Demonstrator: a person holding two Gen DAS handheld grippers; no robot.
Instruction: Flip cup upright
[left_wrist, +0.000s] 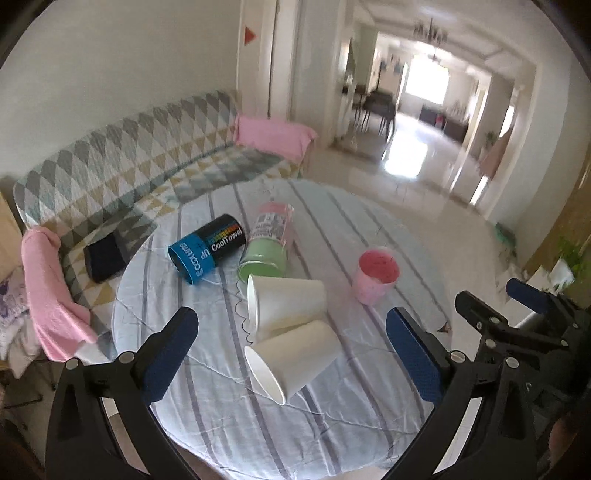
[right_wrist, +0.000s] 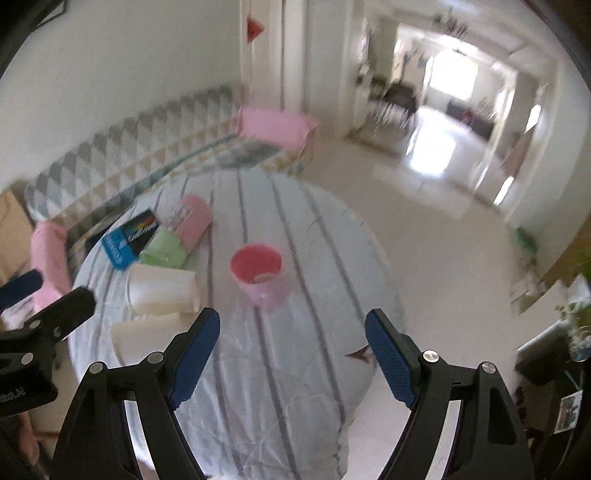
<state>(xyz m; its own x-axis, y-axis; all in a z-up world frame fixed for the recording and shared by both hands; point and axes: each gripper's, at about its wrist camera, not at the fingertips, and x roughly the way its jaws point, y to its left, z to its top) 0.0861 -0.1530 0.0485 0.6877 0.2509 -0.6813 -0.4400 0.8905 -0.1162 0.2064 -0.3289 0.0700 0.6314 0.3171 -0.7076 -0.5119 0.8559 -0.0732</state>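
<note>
In the left wrist view, the left gripper was spread wide and held nothing, above two white cups lying on their sides on the striped table; a pink cup stood upright nearby. In the right wrist view, the right gripper was also wide and empty, near the pink cup.

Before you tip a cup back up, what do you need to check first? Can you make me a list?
1. Left tool open: ok.
2. Right tool open: ok.
3. Near white cup on its side, needs flipping: ok.
4. It leans against the second white cup: not ok, may roll.
5. Pink cup already upright, apart from them: ok.
6. Cup lined up between the left tool's fingers: ok.
</note>
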